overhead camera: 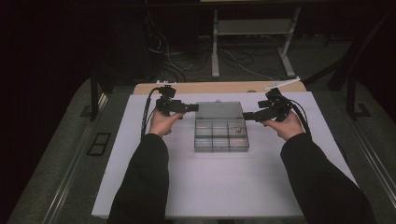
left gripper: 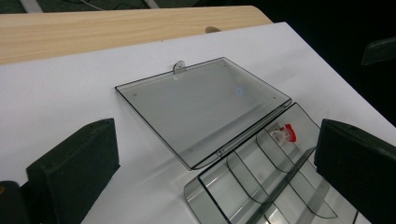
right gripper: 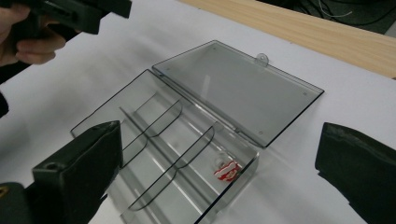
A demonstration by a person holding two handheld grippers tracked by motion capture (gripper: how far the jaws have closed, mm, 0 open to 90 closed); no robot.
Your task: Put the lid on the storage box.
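Note:
A clear plastic compartment box [overhead camera: 221, 138] lies mid-table with its hinged lid [overhead camera: 219, 111] folded flat behind it. A small red and white item [overhead camera: 238, 129] rests in the back right compartment; the other compartments look empty. My left gripper [overhead camera: 193, 108] hovers at the lid's left edge, my right gripper [overhead camera: 247, 116] at the box's right back corner. In the left gripper view the left gripper [left gripper: 215, 168] is open, facing lid [left gripper: 205, 105] and item [left gripper: 285, 133]. In the right gripper view the right gripper [right gripper: 219, 175] is open above box [right gripper: 159, 140], near the item [right gripper: 227, 169].
The box sits on a white board [overhead camera: 224, 186] that covers a wooden table [overhead camera: 210, 87]. A white desk frame [overhead camera: 254, 28] and cables lie on the dark floor beyond. The left hand and left gripper [right gripper: 79, 11] show far off in the right gripper view.

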